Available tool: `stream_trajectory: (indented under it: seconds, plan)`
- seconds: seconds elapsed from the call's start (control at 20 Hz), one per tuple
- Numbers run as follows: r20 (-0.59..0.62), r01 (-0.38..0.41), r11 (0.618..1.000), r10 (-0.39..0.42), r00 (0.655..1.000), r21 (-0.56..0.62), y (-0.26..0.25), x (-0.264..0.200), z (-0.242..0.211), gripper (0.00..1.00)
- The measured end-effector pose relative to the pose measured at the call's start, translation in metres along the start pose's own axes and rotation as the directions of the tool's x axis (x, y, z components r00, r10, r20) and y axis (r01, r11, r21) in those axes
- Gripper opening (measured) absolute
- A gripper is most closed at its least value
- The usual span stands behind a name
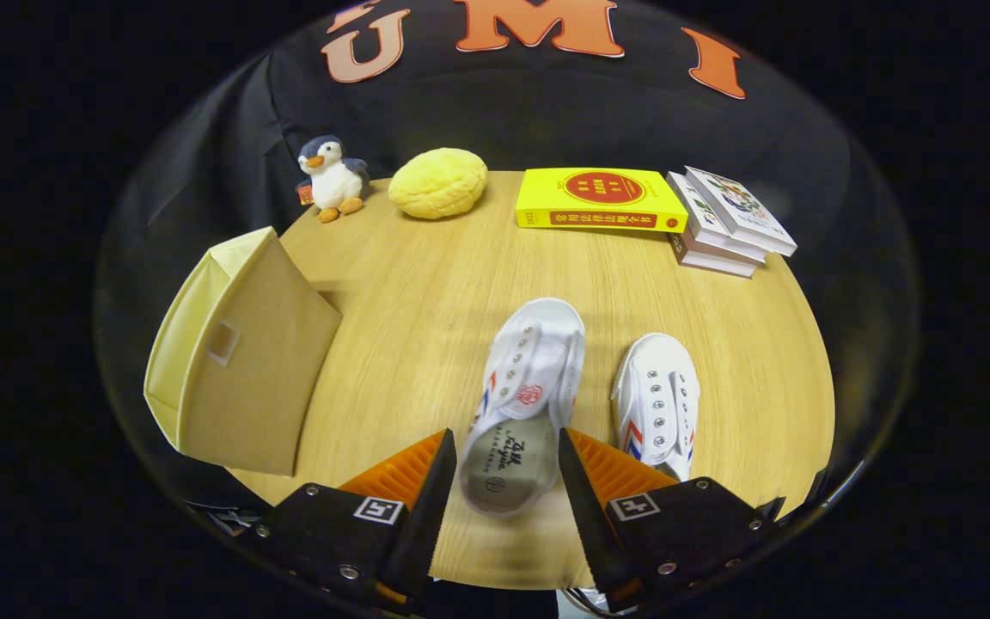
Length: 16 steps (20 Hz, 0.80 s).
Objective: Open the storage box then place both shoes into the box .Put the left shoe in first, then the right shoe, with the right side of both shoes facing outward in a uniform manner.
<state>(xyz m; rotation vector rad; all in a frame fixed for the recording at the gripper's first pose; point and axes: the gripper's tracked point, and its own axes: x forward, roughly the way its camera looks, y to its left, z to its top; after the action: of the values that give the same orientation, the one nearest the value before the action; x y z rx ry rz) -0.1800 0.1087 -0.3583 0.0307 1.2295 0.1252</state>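
Two white canvas shoes with red and blue side stripes lie on the round wooden table (426, 284), toes pointing away from me. My gripper (508, 456) has the heel of the left-hand shoe (529, 378) between its fingers, and both fingers press on the heel's sides. That shoe looks larger and slightly turned, as if raised off the table. The right-hand shoe (658, 400) rests flat just beyond my right finger, its heel hidden behind it. The tan fabric storage box (246, 370) stands to the left of my fingers. I cannot tell whether it is open.
Along the table's far edge sit a plush penguin (332, 179), a yellow bun-shaped cushion (438, 194), a yellow book (598, 199) and a stack of books (731, 223). Bare wood stretches between the box and the shoes.
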Motion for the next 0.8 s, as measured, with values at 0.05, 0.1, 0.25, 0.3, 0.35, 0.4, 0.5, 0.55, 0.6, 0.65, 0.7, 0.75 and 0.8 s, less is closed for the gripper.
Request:
stream_trajectory:
  seconds: [0.05, 0.1, 0.25, 0.3, 0.35, 0.4, 0.5, 0.55, 0.6, 0.65, 0.7, 0.75, 0.8]
  plan:
    - [0.006, 0.012, 1.000, -0.012, 1.000, -0.009, -0.006, 0.004, -0.003, 0.72]
    - [0.015, 0.026, 0.999, -0.025, 1.000, -0.021, -0.011, 0.010, -0.003, 0.69]
    - [0.036, 0.076, 0.995, -0.074, 0.997, -0.060, -0.026, 0.033, -0.004, 0.59]
    - [0.038, 0.098, 0.993, -0.095, 0.995, -0.067, -0.031, 0.042, -0.006, 0.54]
    - [0.053, 0.105, 0.992, -0.101, 0.993, -0.071, -0.032, 0.047, -0.002, 0.50]
    - [0.082, 0.119, 0.990, -0.113, 0.990, -0.071, -0.035, 0.052, 0.005, 0.41]
    - [0.132, 0.126, 0.989, -0.115, 0.985, -0.078, -0.036, 0.064, 0.014, 0.31]
    - [0.136, 0.120, 0.989, -0.108, 0.985, -0.085, -0.034, 0.069, 0.014, 0.29]
    - [0.125, 0.130, 0.987, -0.118, 0.985, -0.091, -0.034, 0.072, 0.013, 0.22]
    - [0.128, 0.156, 0.983, -0.144, 0.981, -0.092, -0.038, 0.076, 0.014, 0.19]
    - [0.142, 0.173, 0.981, -0.160, 0.977, -0.087, -0.037, 0.080, 0.017, 0.18]
    - [0.148, 0.189, 0.978, -0.175, 0.973, -0.088, -0.038, 0.084, 0.018, 0.18]
    - [0.153, 0.212, 0.972, -0.196, 0.969, -0.097, -0.041, 0.088, 0.017, 0.18]
